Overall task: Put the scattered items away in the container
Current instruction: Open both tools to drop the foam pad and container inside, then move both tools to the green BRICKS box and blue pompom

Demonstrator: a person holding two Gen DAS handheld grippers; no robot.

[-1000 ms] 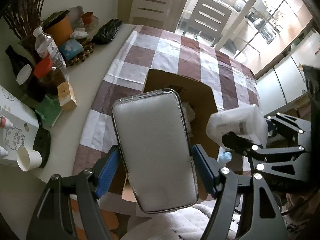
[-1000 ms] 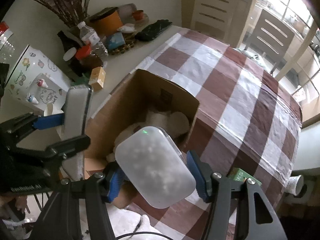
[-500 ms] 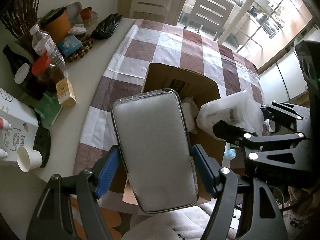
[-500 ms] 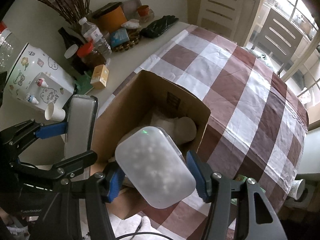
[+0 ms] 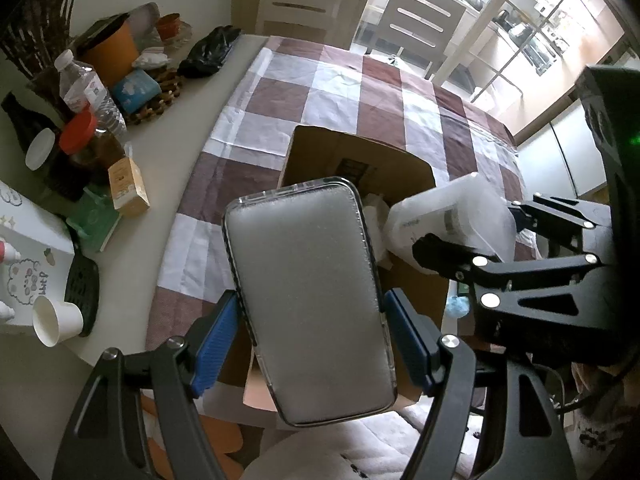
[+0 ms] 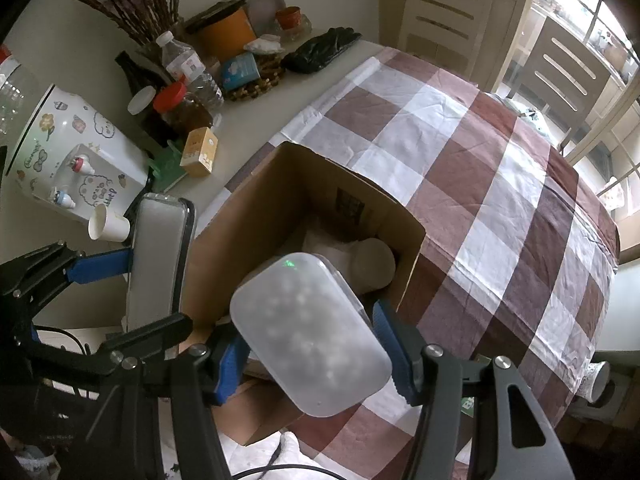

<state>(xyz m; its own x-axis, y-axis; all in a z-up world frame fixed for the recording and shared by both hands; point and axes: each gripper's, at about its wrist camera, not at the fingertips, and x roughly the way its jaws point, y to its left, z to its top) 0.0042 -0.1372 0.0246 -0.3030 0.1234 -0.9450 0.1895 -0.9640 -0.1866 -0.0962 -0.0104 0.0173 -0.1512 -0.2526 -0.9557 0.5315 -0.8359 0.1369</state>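
Note:
My left gripper (image 5: 312, 344) is shut on a flat rectangular clear case with a grey face (image 5: 310, 292), held above the near side of an open cardboard box (image 5: 352, 152). It also shows in the right wrist view (image 6: 158, 264), left of the box (image 6: 248, 216). My right gripper (image 6: 312, 348) is shut on a frosted white plastic container (image 6: 308, 332) over the box's near right corner; the container shows in the left wrist view (image 5: 448, 220). Inside the box lie white crumpled things and a pale round item (image 6: 374, 262).
The box stands on a brown-and-white checked cloth (image 6: 480, 152). At the left: a water bottle (image 6: 188, 64), red-lidded jar (image 6: 182, 108), small carton (image 6: 200, 152), paper cup (image 6: 108, 224), decorated white pot (image 6: 68, 148), orange tub (image 6: 228, 34), black bag (image 6: 324, 48). Chairs and a drawer unit stand behind.
Both grippers with their loads have drawn back and up a little from the box. The white container has shifted left toward the box opening in the left wrist view.

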